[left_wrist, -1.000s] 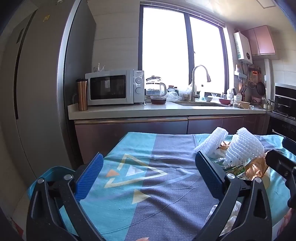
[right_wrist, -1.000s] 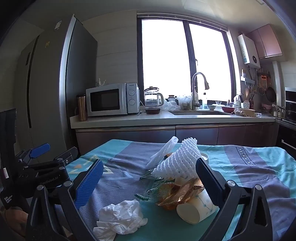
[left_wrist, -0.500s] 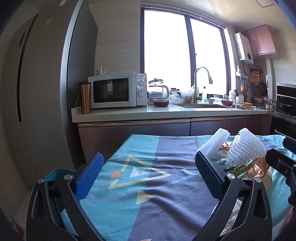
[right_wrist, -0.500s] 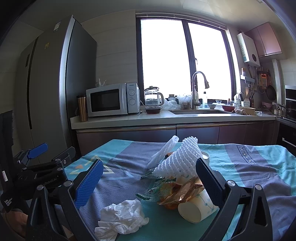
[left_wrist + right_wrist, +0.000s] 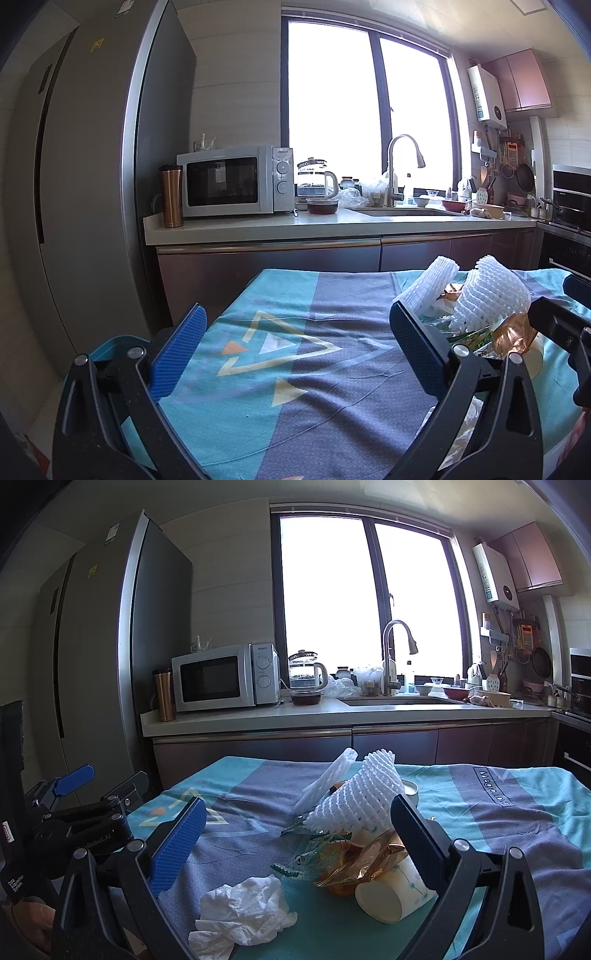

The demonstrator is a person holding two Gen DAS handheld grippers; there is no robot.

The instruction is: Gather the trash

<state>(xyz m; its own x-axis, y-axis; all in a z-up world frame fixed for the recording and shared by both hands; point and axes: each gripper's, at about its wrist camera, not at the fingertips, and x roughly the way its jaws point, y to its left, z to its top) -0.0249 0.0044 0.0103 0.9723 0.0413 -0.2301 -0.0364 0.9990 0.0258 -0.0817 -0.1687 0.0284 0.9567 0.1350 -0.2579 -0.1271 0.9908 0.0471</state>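
Observation:
A heap of trash lies on the table's teal and grey cloth [image 5: 498, 812]: white foam fruit nets [image 5: 354, 797], a crumpled white tissue [image 5: 243, 912], a tipped paper cup [image 5: 391, 897], gold and green wrappers [image 5: 343, 860]. My right gripper [image 5: 295, 834] is open and empty, just in front of the heap. My left gripper [image 5: 295, 343] is open and empty over bare cloth, left of the foam nets [image 5: 484, 295]. It also shows at the left of the right wrist view [image 5: 92, 794].
A blue bin rim [image 5: 114, 343] shows beside the table's left edge. Behind the table runs a kitchen counter [image 5: 332, 225] with a microwave [image 5: 232, 181], kettle, metal tumbler and sink tap. A tall fridge [image 5: 92, 184] stands at left, an oven at right.
Both views have shifted slightly, the left gripper drifting a little left and tilting up. Both grippers stay open; the trash has not moved.

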